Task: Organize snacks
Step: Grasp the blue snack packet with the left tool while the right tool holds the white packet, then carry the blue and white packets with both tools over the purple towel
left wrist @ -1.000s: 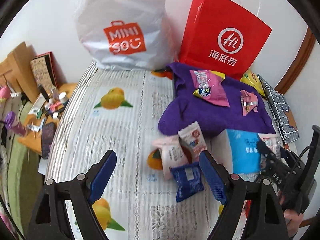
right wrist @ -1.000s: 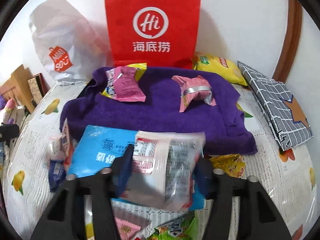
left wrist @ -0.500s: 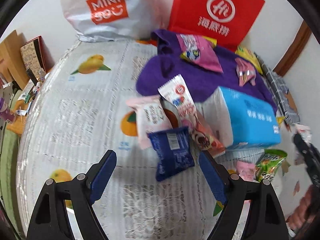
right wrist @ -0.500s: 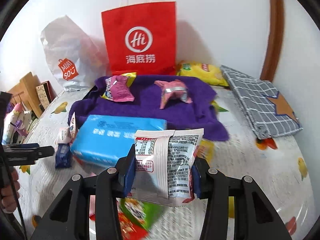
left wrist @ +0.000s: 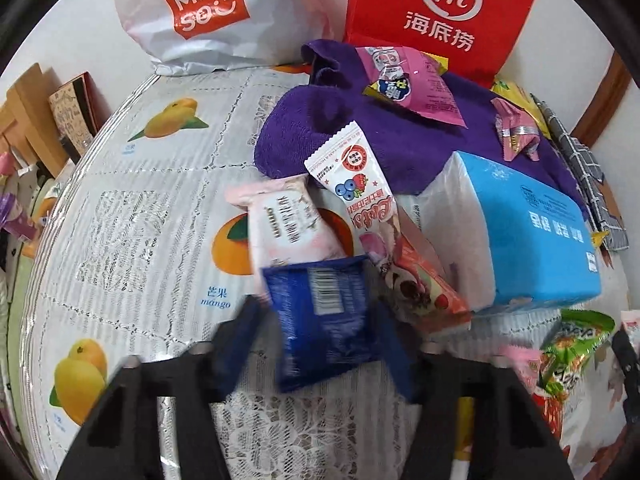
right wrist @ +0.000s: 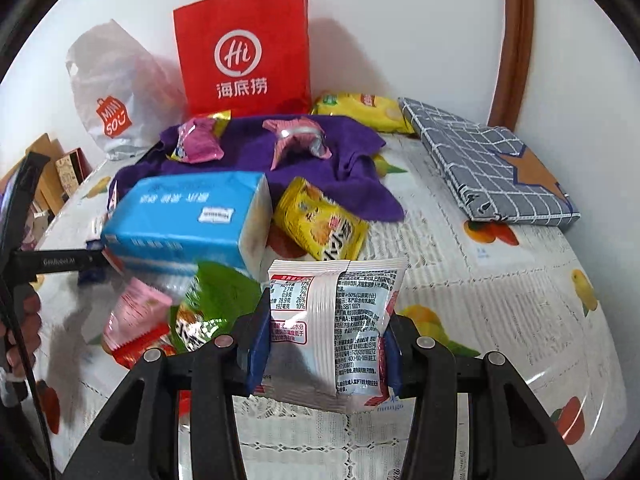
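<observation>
Blue packet point(left wrist: 324, 320) between closing left fingers point(left wrist: 240, 344), right fingers point(right wrist: 258, 340) (nearly shut) gripping white pouch point(right wrist: 340, 320)

A home: fruit-print tablecloth point(left wrist: 160, 208), shopping bags point(right wrist: 244, 52) against the wall, cluttered side shelf point(left wrist: 36, 128)

**What Stood Around the Table**

We saw a red paper bag point(right wrist: 244, 52) and a white Miniso bag point(left wrist: 200, 12) against the wall, with a purple towel point(right wrist: 352, 168) spread before them on the fruit-print tablecloth point(left wrist: 132, 216). A blue tissue pack point(right wrist: 180, 220) lay near it, and a folded grey checked cloth point(right wrist: 488, 164) lay well apart.
</observation>
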{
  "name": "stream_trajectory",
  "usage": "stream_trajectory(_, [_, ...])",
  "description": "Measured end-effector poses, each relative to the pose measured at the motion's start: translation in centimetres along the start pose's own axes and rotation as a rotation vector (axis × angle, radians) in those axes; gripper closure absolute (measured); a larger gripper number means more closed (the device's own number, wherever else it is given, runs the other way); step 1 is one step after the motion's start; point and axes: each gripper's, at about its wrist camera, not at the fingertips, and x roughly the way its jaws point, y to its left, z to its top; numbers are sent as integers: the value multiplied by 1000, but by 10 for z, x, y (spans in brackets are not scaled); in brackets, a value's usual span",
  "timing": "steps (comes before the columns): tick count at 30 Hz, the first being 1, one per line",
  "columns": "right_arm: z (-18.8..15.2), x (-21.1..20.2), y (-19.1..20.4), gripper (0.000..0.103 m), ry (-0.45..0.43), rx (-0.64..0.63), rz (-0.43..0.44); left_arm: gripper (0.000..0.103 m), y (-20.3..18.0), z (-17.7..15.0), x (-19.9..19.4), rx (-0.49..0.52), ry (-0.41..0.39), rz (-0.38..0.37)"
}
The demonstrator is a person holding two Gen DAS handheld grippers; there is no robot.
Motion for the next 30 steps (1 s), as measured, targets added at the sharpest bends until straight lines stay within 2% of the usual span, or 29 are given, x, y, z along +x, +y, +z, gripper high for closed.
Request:
stream_trajectory(4, [-4,11,2,56,15,-16,13,63,3,-12,-9,14,9,-64])
stream_trajectory(7, [-7,20,2,56,32,-22,29,62,-3,-22,-11,44,17,-81])
stream_trajectory(11, [-10,29,2,56,62,-19,45,59,-12,-29,-11,88,-24,-47])
stream_trajectory(18, [-18,29,-10,49,92,12,88,61,-15,-36,-13,108,-82,-13])
stream_trajectory(25, [-27,27,-12,37,110,-13,63,59,-18,-45,-14,115,-150,13])
stream_trajectory(30, [-32,28,-11,36,91,-13,32,59,-18,-50,-15,103,-187,26])
